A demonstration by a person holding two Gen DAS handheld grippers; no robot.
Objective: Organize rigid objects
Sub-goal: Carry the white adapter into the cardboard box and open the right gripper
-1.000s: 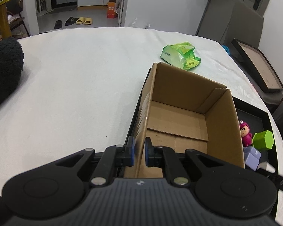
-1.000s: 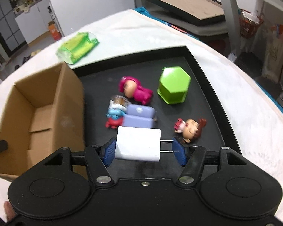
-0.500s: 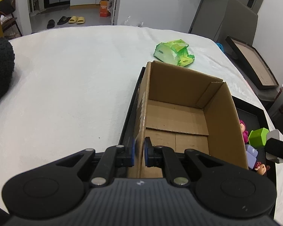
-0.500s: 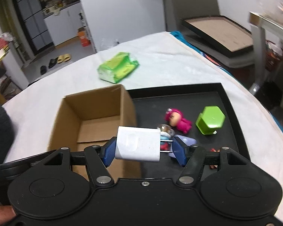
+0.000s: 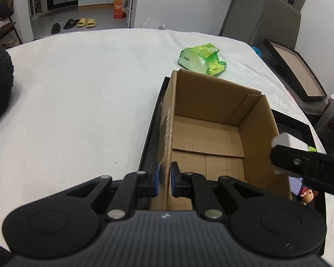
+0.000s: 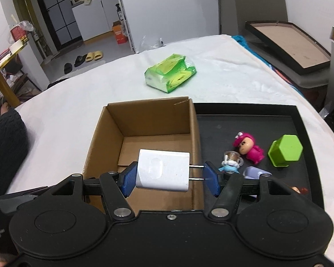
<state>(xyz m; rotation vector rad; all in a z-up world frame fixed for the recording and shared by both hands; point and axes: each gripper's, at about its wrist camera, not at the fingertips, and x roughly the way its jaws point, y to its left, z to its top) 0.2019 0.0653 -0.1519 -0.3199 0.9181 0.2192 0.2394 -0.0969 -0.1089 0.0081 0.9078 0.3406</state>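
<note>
An open cardboard box (image 5: 211, 102) (image 6: 149, 120) stands at the left end of a black tray (image 6: 300, 115). My left gripper (image 5: 164, 176) is shut on the box's left wall. My right gripper (image 6: 169, 174) is shut on a white plug charger (image 6: 163, 171) and holds it above the box's near right corner; the charger also shows in the left wrist view (image 5: 285, 141). On the tray lie a pink figure (image 6: 248, 146), a green hexagonal block (image 6: 285, 150), a small blue figure (image 6: 230, 161) and a lilac piece (image 6: 255, 172).
A green packet (image 5: 201, 59) (image 6: 170, 72) lies on the white tablecloth beyond the box. A small brown-haired figure (image 5: 308, 194) lies at the tray's near right. A dark sleeve (image 6: 6, 138) is at the left. A framed board (image 6: 289, 44) leans off the table's right.
My right gripper has carried the charger left from over the tray's toys to above the box. My left gripper has kept its grip on the box wall.
</note>
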